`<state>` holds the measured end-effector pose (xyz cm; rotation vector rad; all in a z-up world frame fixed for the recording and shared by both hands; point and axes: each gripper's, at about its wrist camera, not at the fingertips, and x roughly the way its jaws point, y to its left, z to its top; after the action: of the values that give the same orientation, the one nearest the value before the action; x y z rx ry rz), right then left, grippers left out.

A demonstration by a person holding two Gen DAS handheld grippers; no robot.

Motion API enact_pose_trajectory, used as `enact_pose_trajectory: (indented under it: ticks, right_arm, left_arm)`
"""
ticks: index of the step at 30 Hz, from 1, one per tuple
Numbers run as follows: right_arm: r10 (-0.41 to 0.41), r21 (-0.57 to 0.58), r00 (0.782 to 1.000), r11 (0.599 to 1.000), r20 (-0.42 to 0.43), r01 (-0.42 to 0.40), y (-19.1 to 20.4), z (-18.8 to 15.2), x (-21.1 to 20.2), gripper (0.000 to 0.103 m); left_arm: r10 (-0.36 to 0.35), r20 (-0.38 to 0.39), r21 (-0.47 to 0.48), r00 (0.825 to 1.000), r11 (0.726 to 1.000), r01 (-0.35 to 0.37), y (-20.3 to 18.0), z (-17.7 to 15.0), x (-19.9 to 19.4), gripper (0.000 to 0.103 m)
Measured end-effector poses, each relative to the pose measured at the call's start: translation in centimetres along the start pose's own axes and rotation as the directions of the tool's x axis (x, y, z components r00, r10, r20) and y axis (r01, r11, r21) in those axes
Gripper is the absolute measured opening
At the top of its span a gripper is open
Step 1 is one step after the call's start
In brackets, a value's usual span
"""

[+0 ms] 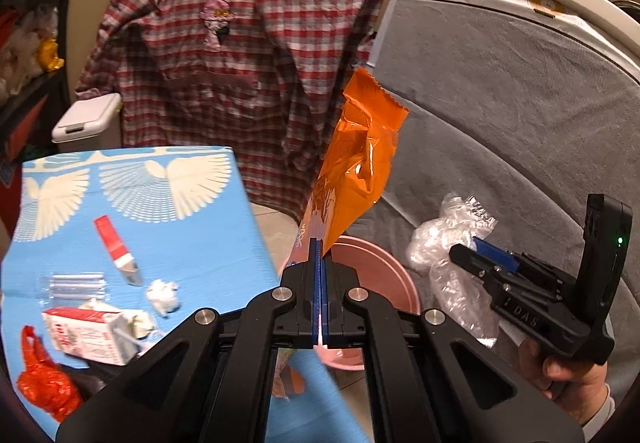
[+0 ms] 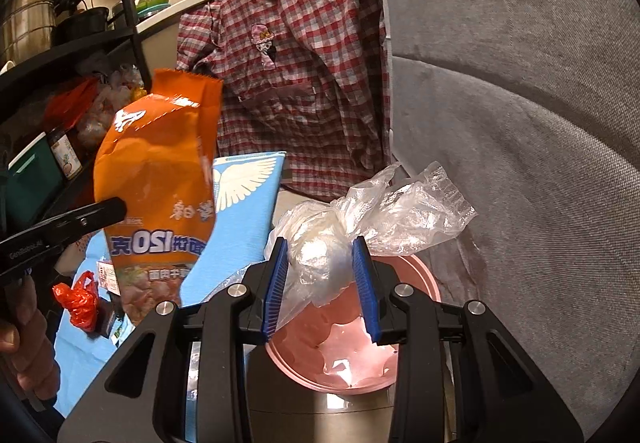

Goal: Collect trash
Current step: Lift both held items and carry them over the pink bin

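My left gripper (image 1: 319, 243) is shut on an orange snack wrapper (image 1: 356, 163) and holds it up above the pink bin (image 1: 384, 267). The wrapper also shows in the right wrist view (image 2: 160, 179). My right gripper (image 2: 320, 255) is shut on a crumpled clear plastic bag (image 2: 360, 219) right above the pink bin (image 2: 416, 275); the bag also shows in the left wrist view (image 1: 448, 239). On the blue table (image 1: 192, 243) lie a red-and-white tube (image 1: 116, 243), a tissue ball (image 1: 162, 293), a milk carton (image 1: 92, 331), a clear bottle (image 1: 74, 285) and a red plastic bag (image 1: 42, 383).
A red plaid shirt (image 1: 240, 63) hangs behind the table. A grey sofa (image 1: 500, 103) fills the right side. A white lidded bin (image 1: 86, 119) stands at the back left. Dark shelves (image 2: 60, 63) with pots and jars stand at the left.
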<state>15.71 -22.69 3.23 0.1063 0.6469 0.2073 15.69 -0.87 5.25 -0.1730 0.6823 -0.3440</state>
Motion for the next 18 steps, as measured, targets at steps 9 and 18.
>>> enact_pose_trajectory:
  ticks: [9, 18]
  right_arm:
    - [-0.018, 0.008, 0.999, 1.000, -0.037, 0.018, -1.1, -0.4, 1.5, 0.034]
    - [-0.035, 0.026, 0.997, 0.999, -0.075, 0.037, -1.6, -0.4, 3.5, 0.034]
  left_arm:
    - [-0.033, -0.013, -0.007, 0.999, 0.999, 0.033, -2.0, 0.8, 3.6, 0.000]
    - [-0.037, -0.060, -0.022, 0.998, 0.999, 0.035, -2.4, 0.5, 7.1, 0.000]
